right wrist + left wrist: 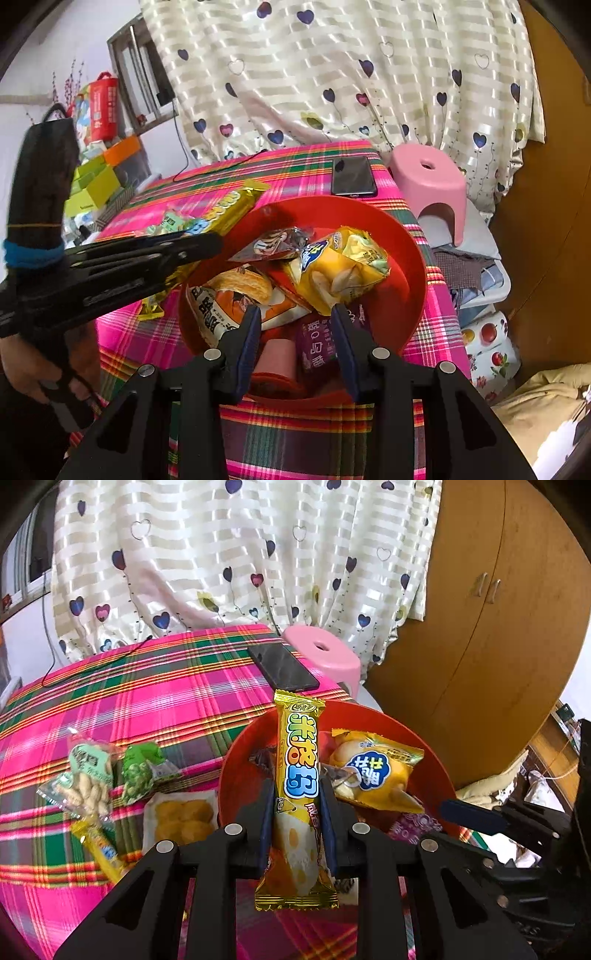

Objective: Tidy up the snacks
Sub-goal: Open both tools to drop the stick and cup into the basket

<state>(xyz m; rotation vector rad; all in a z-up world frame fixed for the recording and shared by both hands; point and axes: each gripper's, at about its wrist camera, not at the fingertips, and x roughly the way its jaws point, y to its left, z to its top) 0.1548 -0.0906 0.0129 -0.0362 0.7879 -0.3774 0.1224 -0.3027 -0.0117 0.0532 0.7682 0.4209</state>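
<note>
Left claw (297, 814) clenched on a yellow snack bar (297, 775), held lengthwise above the red bowl's (424, 746) near rim.

Right claw (295, 332) gapes, grasping nothing, over the bowl's packets; green snack bags (110, 775) lie on the plaid counter (147, 694) just left.

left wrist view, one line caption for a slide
Left tongs clamp a yellow snack bar above the red bowl of snacks.

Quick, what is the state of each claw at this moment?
Left claw: closed on the yellow snack bar.
Right claw: open, holding nothing, above the red bowl.
</note>
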